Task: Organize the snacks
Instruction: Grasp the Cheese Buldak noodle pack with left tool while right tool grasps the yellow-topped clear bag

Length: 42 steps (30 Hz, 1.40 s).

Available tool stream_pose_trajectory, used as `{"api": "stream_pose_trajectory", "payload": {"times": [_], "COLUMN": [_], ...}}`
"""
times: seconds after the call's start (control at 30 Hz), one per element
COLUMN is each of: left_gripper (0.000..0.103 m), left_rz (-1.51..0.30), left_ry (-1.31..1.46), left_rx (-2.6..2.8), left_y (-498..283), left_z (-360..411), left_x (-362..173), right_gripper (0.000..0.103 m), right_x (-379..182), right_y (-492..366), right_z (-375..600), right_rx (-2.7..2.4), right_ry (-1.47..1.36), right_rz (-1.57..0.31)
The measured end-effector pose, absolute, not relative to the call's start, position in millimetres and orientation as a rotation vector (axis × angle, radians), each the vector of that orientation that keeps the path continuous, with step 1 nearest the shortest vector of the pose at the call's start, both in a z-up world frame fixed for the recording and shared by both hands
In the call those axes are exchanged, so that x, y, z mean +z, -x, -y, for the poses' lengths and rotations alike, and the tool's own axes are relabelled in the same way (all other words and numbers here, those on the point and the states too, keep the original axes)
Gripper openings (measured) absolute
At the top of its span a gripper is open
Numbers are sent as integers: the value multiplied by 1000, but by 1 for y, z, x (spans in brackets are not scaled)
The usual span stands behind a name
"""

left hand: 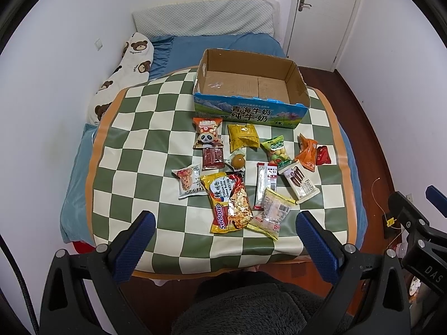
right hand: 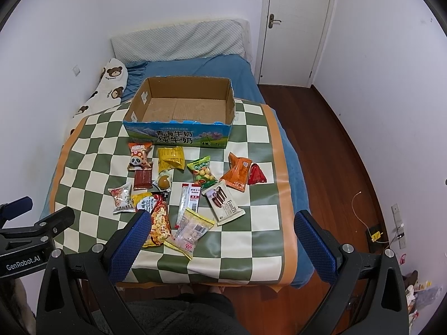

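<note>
Several snack packets lie on a green-and-cream checked mat (left hand: pixel 134 145) (right hand: pixel 251 229) on the bed. Among them are a yellow Sedaap noodle pack (left hand: pixel 227 202) (right hand: pixel 159 223), a white Franzzi wafer pack (left hand: pixel 301 182) (right hand: pixel 226 202), a panda packet (left hand: pixel 208 135) (right hand: pixel 139 157) and an orange bag (left hand: pixel 307 150) (right hand: pixel 237 173). An open, empty cardboard box (left hand: pixel 251 111) (right hand: pixel 178 136) stands behind them. My left gripper (left hand: pixel 225 224) and right gripper (right hand: pixel 222 223) are both open and empty, held above the mat's near edge.
A blue sheet, a grey pillow (left hand: pixel 204 16) and a bear-print pillow (left hand: pixel 125 78) lie beyond and left of the mat. Wooden floor (right hand: pixel 335 153) and a white door (right hand: pixel 296 22) are to the right. My dark-clothed lap (left hand: pixel 251 304) is below.
</note>
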<state>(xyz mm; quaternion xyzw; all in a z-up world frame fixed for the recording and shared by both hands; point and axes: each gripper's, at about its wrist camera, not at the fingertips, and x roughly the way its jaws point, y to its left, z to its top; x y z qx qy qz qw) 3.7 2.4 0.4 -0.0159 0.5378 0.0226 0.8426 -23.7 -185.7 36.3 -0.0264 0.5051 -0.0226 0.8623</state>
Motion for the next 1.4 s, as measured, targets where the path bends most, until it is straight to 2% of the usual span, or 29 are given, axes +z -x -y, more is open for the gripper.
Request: {"api": "stream_pose_trajectory", "payload": {"times": [0.53, 0.7, 0.9, 1.17, 1.27, 1.4], "left_gripper": [103, 103, 103, 103, 103, 103], "left_rz": [-1139, -1146, -1265, -1519, -1593, -1669], "left_ry": [26, 35, 47, 64, 106, 201], "left_rx": [41, 75, 154, 166, 142, 117], "left_y": [-11, -26, -58, -97, -105, -117], "left_z": [3, -4, -31, -53, -57, -63], "left_x": [6, -11, -86, -212, -243, -277], "right_gripper": [103, 103, 103, 102, 98, 88], "right_x": [35, 20, -68, -235, -283, -331], "right_y": [23, 16, -16, -53, -58, -61], "right_z": [186, 188, 194, 184, 174, 156], "right_rx": [-44, -47, -23, -32, -41, -37], "right_ry": [49, 15, -124, -324, -384, -425], "right_rz": [-1065, -1096, -1276, -1547, -1619, -1686]}}
